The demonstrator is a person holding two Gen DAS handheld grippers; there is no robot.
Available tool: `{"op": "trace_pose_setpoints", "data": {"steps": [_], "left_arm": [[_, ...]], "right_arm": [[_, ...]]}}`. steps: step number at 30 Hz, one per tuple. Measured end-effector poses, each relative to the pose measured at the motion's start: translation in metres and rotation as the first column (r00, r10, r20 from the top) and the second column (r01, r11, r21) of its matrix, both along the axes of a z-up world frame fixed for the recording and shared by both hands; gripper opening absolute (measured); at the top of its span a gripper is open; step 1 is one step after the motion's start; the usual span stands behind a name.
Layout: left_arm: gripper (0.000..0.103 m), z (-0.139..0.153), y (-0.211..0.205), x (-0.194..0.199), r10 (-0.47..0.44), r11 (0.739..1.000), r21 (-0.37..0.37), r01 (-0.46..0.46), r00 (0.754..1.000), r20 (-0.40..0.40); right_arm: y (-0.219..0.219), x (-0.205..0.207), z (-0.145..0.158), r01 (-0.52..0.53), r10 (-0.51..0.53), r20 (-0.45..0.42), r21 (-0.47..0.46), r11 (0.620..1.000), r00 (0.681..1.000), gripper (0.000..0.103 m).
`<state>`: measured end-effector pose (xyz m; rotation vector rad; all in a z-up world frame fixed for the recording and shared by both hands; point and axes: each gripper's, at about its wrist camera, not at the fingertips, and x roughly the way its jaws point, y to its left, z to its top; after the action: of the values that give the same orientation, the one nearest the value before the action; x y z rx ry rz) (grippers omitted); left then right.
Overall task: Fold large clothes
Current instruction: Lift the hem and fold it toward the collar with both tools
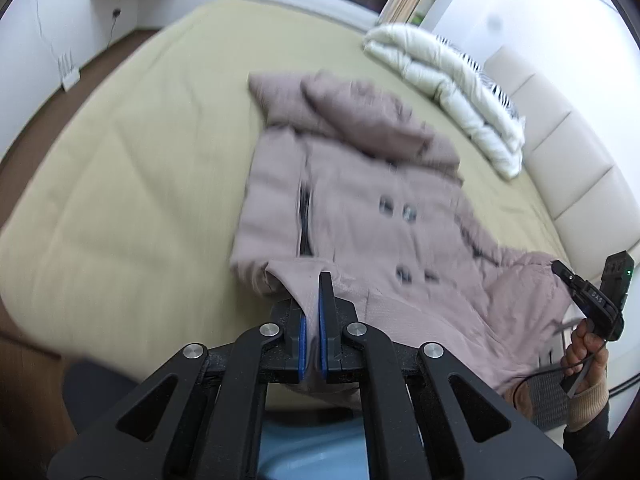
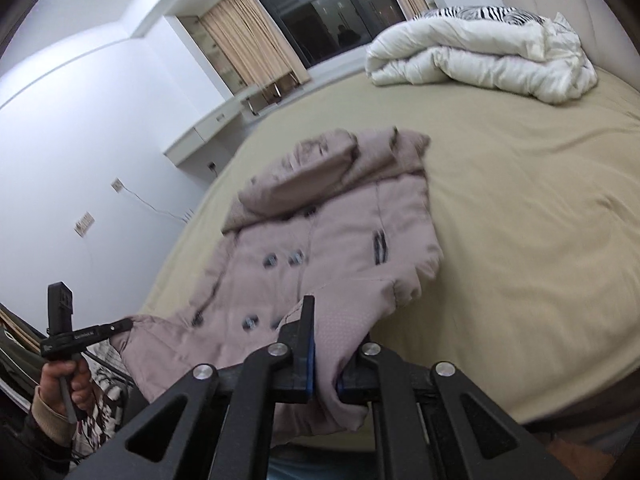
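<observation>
A large dusty-pink padded coat (image 1: 360,200) with dark buttons and a hood lies front up on the beige bed (image 1: 140,160); it also shows in the right wrist view (image 2: 320,240). My left gripper (image 1: 312,284) is shut on the coat's hem at its near left corner. My right gripper (image 2: 332,320) is shut on the hem at the near right corner. Each gripper shows in the other's view, the right one (image 1: 560,270) and the left one (image 2: 124,325), both pinching the lifted hem. The hem is raised off the bed; the hood end lies flat.
A folded white duvet (image 1: 452,88) with a zebra-print pillow lies at the head of the bed (image 2: 480,56), by a cream padded headboard (image 1: 568,152). A white desk and a curtained dark window (image 2: 320,12) stand beyond the far side. Brown floor (image 1: 80,64) lies to the left.
</observation>
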<state>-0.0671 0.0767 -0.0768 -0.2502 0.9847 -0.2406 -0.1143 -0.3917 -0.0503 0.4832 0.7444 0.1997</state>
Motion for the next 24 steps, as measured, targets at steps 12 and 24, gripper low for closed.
{"op": "trace_pose_setpoints", "data": {"steps": [12, 24], "left_arm": [[0.003, 0.087, -0.005, 0.185, 0.022, 0.999, 0.042, -0.031, 0.981, 0.194], [0.004, 0.032, -0.017, 0.434, 0.158, 0.979, 0.111, -0.172, 0.979, 0.125]], "right_arm": [[-0.023, 0.179, 0.074, 0.049, -0.037, 0.16, -0.07, 0.996, 0.986, 0.008], [-0.056, 0.394, 0.017, 0.205, -0.201, 0.043, -0.145, 0.968, 0.979, 0.01]]}}
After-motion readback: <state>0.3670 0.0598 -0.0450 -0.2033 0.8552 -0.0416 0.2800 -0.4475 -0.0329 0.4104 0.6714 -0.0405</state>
